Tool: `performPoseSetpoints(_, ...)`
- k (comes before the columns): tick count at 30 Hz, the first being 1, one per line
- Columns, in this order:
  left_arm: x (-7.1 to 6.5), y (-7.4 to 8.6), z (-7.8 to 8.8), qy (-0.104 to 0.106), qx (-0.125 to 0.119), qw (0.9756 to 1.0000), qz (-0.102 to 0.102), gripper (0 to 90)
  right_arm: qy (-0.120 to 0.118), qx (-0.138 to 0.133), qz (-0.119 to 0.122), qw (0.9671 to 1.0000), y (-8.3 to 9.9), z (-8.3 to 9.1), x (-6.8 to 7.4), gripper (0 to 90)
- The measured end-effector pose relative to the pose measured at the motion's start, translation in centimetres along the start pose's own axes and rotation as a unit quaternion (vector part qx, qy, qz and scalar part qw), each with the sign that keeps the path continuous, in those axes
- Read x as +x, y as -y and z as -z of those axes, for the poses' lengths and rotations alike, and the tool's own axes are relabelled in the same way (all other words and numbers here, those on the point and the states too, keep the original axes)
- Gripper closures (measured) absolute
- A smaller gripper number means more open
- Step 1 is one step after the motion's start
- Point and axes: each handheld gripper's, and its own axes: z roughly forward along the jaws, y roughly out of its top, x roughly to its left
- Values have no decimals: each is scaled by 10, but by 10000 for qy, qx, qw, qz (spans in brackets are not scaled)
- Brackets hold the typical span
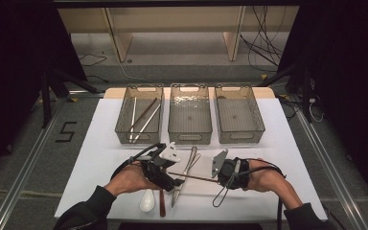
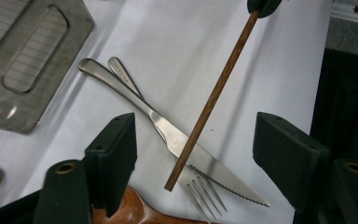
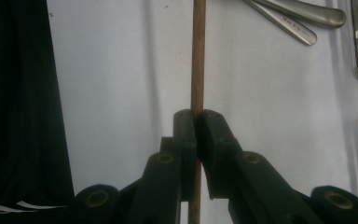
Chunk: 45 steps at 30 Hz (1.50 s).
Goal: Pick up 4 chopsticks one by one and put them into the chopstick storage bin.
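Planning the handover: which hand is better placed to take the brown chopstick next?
Left. Its tool stands open around the chopstick's free end; the right tool is already clamped on the other end.

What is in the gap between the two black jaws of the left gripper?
In the left gripper view, the free end of the thin brown wooden chopstick hangs between the open jaws, above the steel knife and silver fork on the white table.

The near middle of the white tabletop [image 1: 100, 143] is crowded by a steel knife [image 1: 184, 175], steel fork [image 1: 191, 163], white spoon [image 1: 147, 201] and held brown wooden chopstick [image 1: 194, 176]; three clear plastic bins [image 1: 190, 115] line the far edge, with open room left at both side edges.
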Motion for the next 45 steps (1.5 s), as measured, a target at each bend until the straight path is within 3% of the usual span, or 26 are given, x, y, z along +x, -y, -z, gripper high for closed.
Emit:
performPoseSetpoints(4, -1, -3, -3, 173, 150, 9997, 17, 387, -14, -71, 65, 10000, -1, 0, 1, 852)
performPoseSetpoints(17, -1, -7, -13, 243, 460, 9986, -29, 489, 128, -129, 254, 9995, -4, 2, 6, 852)
performPoseSetpoints(45, -5, -13, -21, 669, 695, 9949, -306, 786, 165, -163, 568, 9981, -6, 2, 10, 852)
